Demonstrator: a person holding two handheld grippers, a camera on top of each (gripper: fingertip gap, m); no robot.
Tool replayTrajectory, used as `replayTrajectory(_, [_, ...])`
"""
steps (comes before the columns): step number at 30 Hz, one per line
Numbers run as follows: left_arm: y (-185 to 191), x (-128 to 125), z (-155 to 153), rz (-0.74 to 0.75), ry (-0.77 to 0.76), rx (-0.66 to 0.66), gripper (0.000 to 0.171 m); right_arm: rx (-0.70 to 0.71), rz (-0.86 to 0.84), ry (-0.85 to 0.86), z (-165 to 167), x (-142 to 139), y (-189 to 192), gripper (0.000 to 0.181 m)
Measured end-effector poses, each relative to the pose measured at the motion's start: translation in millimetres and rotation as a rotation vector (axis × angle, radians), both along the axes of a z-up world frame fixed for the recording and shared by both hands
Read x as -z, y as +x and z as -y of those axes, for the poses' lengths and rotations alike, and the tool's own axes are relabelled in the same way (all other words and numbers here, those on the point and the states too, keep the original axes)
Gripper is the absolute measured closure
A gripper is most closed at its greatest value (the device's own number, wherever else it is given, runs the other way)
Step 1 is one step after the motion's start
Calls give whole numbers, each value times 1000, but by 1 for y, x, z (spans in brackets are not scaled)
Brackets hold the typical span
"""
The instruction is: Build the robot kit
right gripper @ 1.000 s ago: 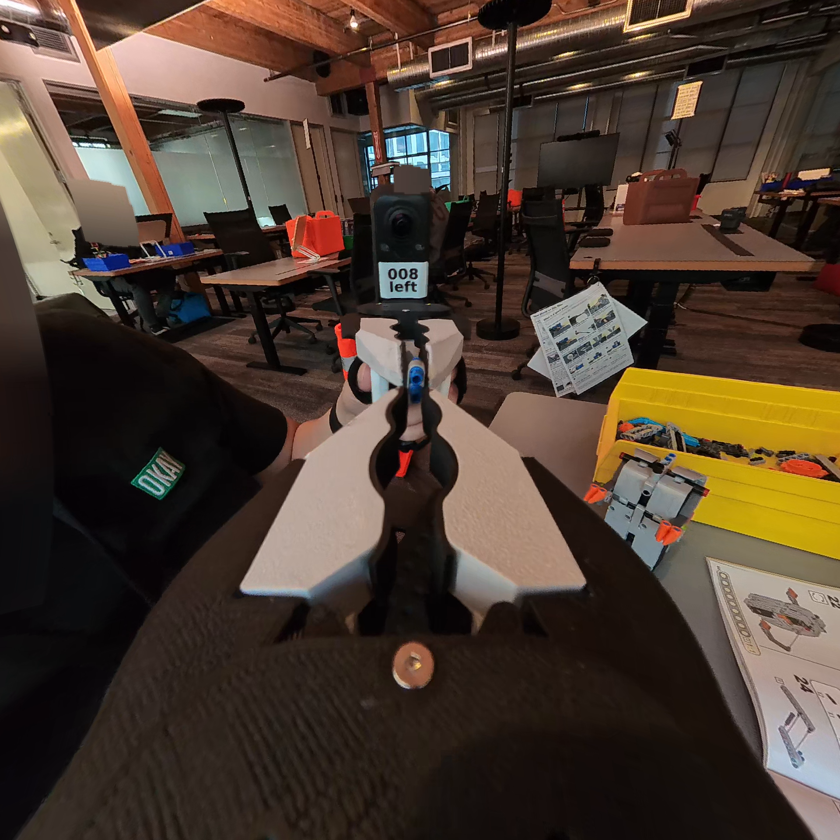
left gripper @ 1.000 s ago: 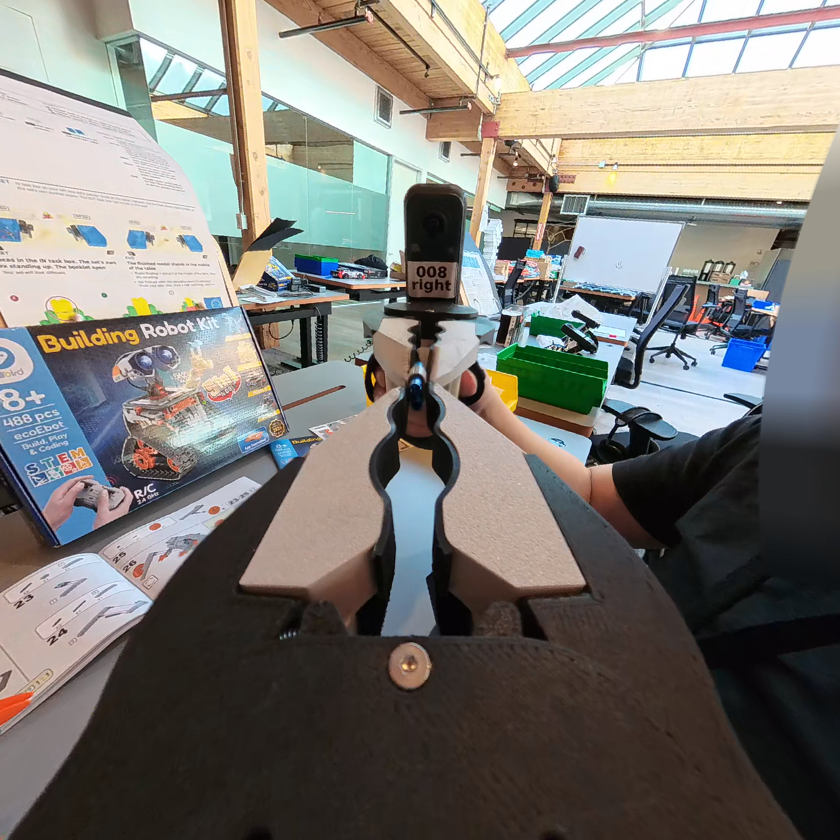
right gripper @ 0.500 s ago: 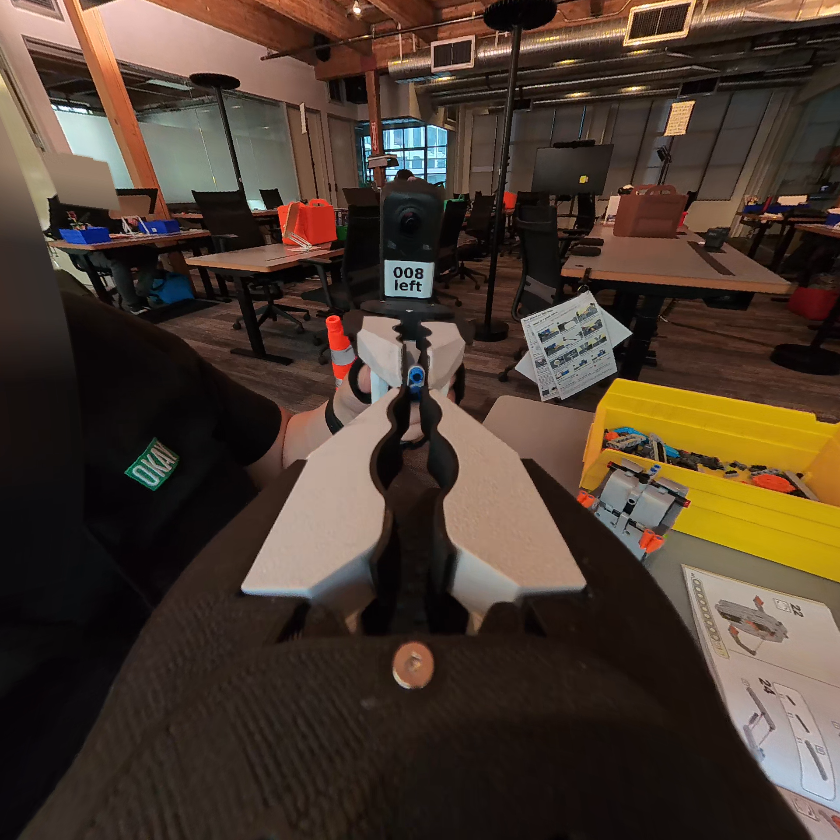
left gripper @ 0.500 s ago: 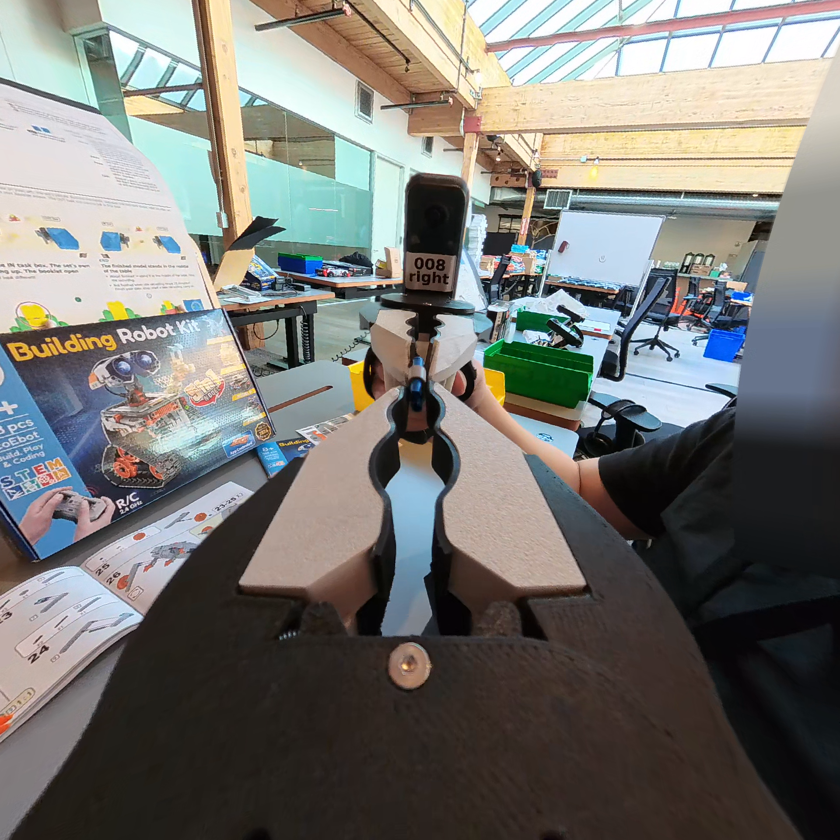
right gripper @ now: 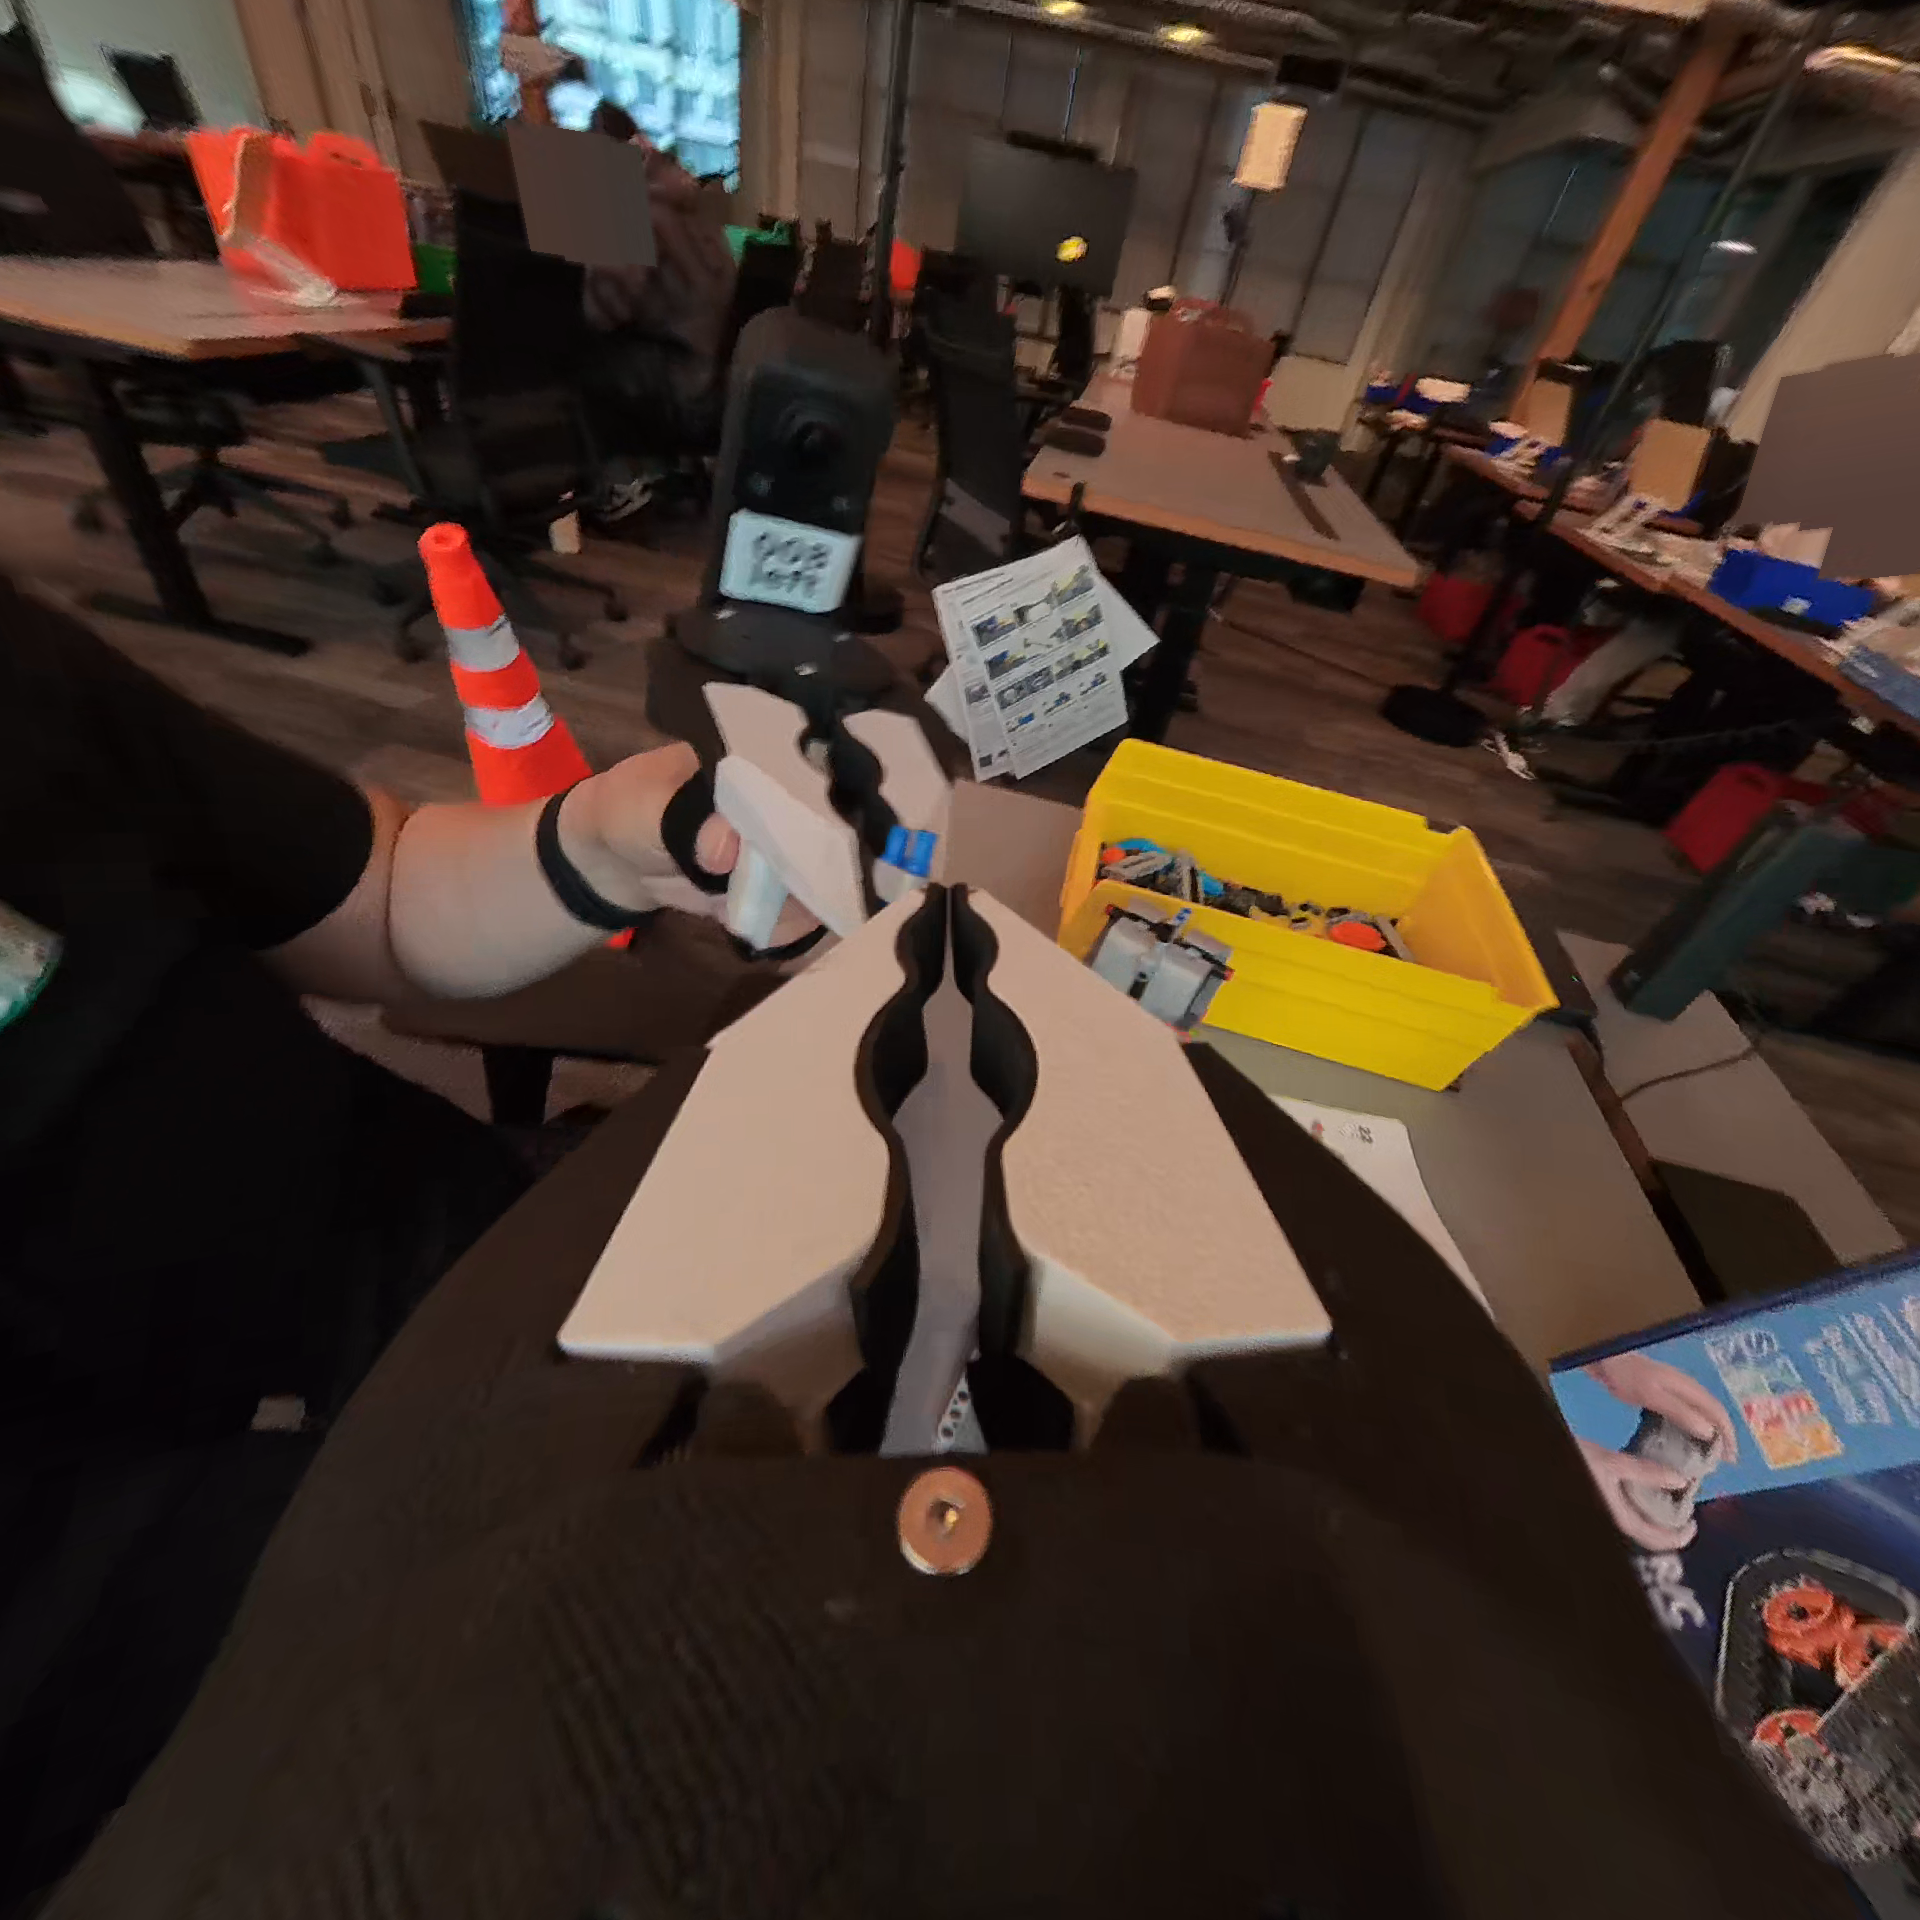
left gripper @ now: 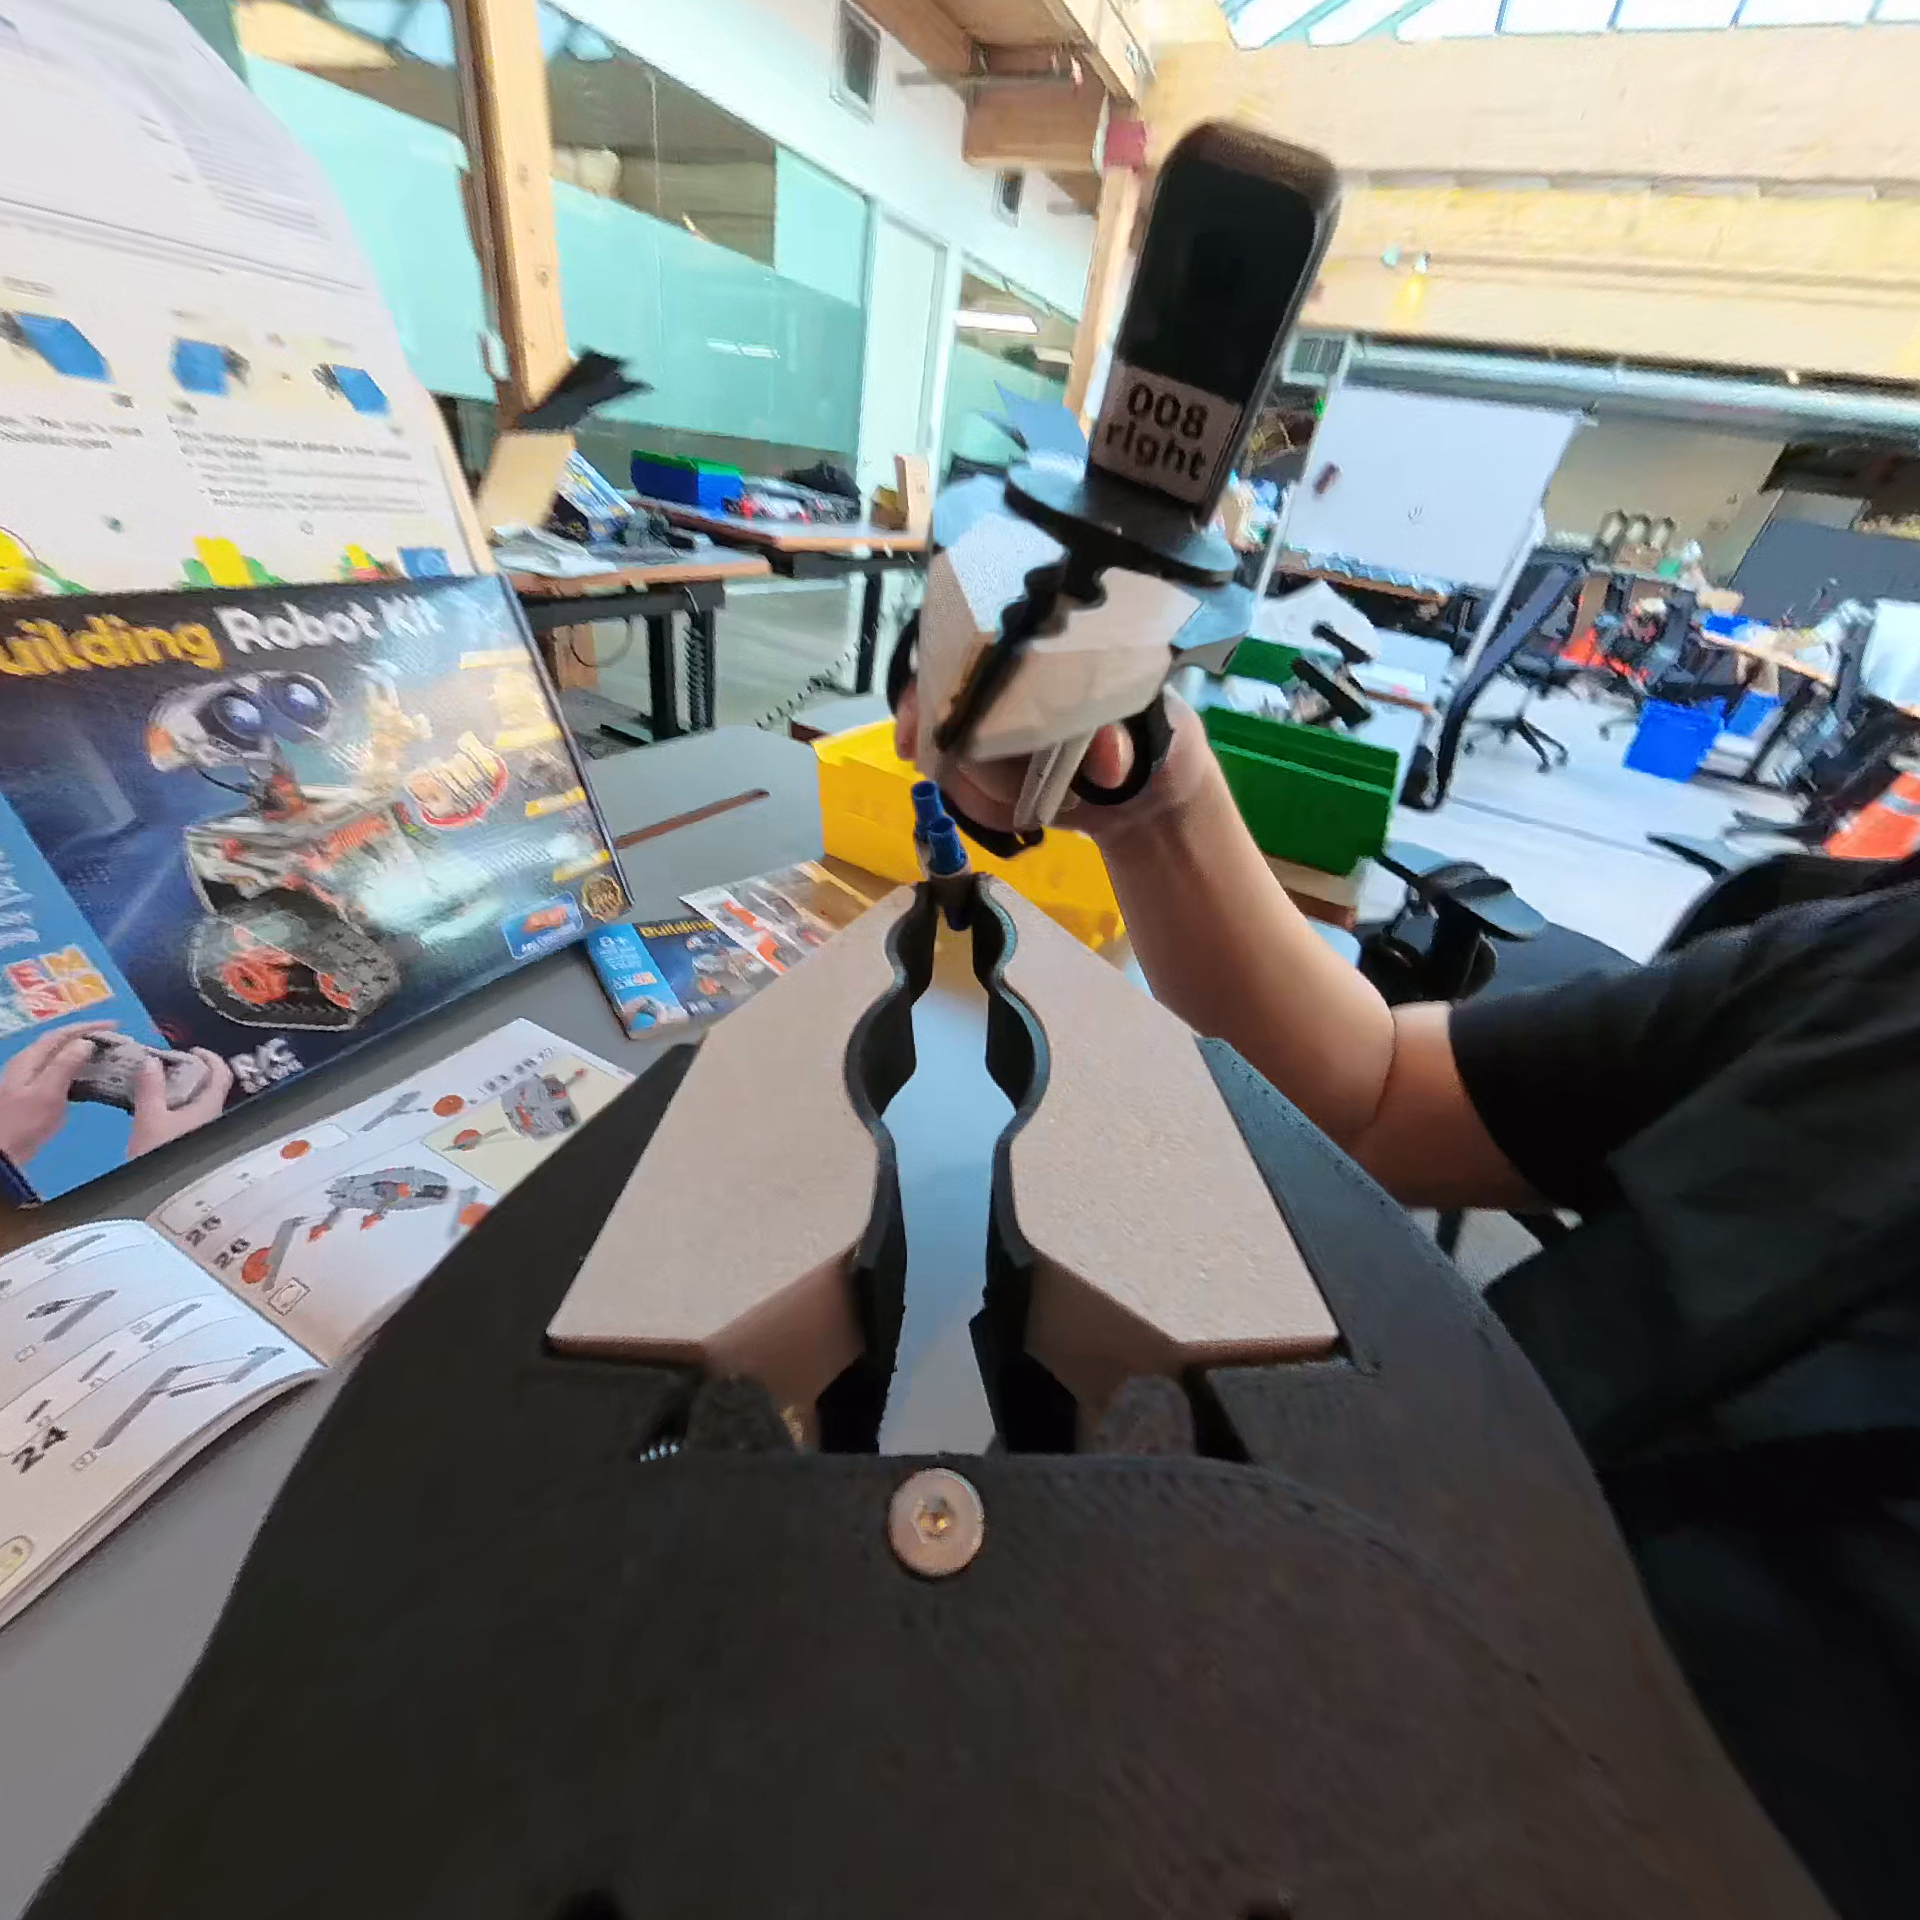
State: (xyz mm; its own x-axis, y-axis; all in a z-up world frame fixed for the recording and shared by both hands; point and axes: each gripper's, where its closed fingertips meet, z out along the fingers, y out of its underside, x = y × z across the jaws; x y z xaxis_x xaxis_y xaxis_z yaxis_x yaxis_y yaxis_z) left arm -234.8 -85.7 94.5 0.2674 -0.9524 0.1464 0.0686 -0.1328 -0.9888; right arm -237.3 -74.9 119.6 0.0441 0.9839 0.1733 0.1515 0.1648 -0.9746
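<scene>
My left gripper is shut on a small blue pin that sticks out past its fingertips, above the grey table. My right gripper is shut, tips touching, with nothing showing at the tips. It sits just beside the left gripper and the blue pin. In the left wrist view the right gripper is tilted and hangs just above the pin, apart from it. A grey perforated strip shows low in the gap between the right fingers; I cannot tell whether it is held.
A yellow bin of small parts holds a grey and orange assembly at its front. A blue kit box stands at the left, with an open booklet before it. An orange cone stands on the floor. The person's arm crosses at the right. The grippers are tip to tip, or close to it.
The grippers were tip to tip on the blue pin. The right gripper has tilted and drawn off it, and the pin stays in the left gripper. Both views have swung and dipped.
</scene>
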Motion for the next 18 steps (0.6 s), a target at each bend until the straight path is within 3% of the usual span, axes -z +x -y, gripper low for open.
replayTrajectory(3, [9, 13, 7, -74, -43, 67, 167, -53, 118, 332, 15, 23, -4, 148])
replayTrajectory(6, [12, 17, 17, -86, -88, 129, 167, -48, 156, 600, 23, 34, -10, 142])
replayTrajectory(18, [4, 15, 51, -43, -223, 318, 167, -218, 87, 478, 56, 31, -16, 150])
